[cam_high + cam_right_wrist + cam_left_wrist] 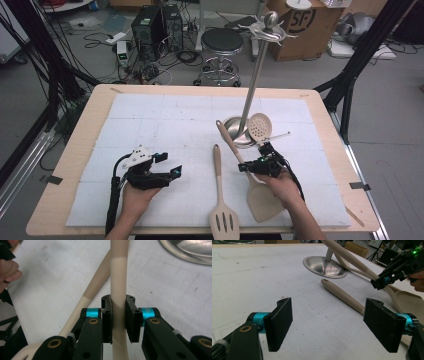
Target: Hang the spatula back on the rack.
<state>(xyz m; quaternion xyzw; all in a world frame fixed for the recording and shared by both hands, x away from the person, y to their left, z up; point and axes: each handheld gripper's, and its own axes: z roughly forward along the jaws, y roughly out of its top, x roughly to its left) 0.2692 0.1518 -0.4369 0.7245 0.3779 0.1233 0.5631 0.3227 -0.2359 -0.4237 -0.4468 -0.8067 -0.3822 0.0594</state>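
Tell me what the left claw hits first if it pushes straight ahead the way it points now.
Probably the slotted spatula's handle, lying across the mat just beyond the left claw, whose jaws stand open. Past that sits the rack's metal base. Depth is hard to judge here.

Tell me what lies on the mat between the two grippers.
The slotted spatula lies between the left gripper and the right gripper, in the high view.
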